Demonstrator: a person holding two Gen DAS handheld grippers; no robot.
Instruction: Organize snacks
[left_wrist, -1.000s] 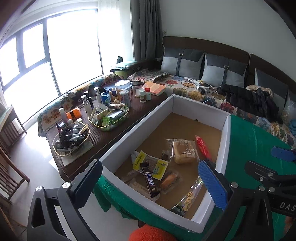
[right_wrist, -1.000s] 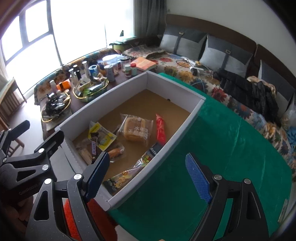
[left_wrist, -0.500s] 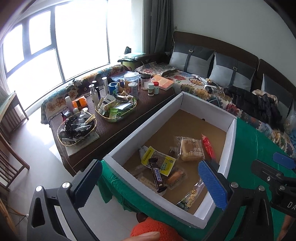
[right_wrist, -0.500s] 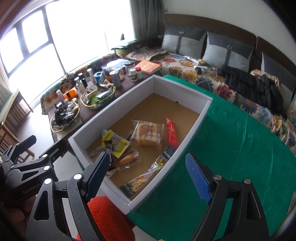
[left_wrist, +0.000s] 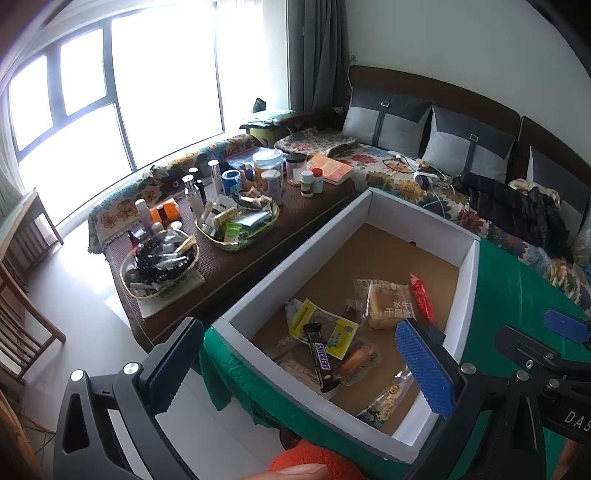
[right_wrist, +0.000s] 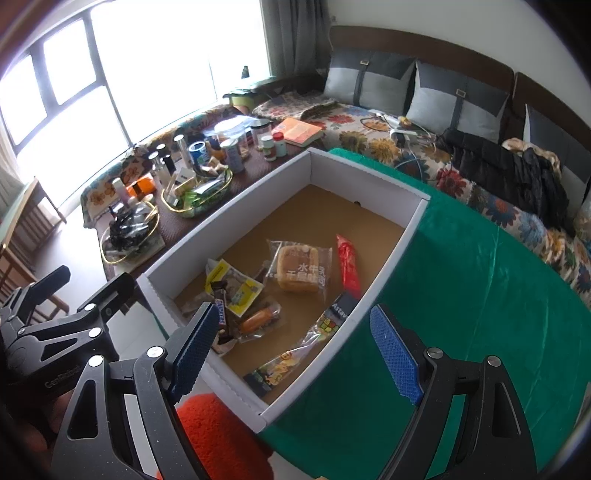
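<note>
Right wrist view: crinkly snack packets (right_wrist: 301, 271) in white cardboard box (right_wrist: 369, 177), both grippers' ridged blue jaws apart, empty

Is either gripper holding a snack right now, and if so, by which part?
Nothing is held. The left gripper and right gripper both stand open and empty above the white box.

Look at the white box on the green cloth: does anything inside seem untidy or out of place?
Yes. The snacks lie in a loose heap at the near end of the white box: the Snickers bar lies across the yellow packet, and wrappers overlap at odd angles. Nothing looks spilled or torn.
</note>
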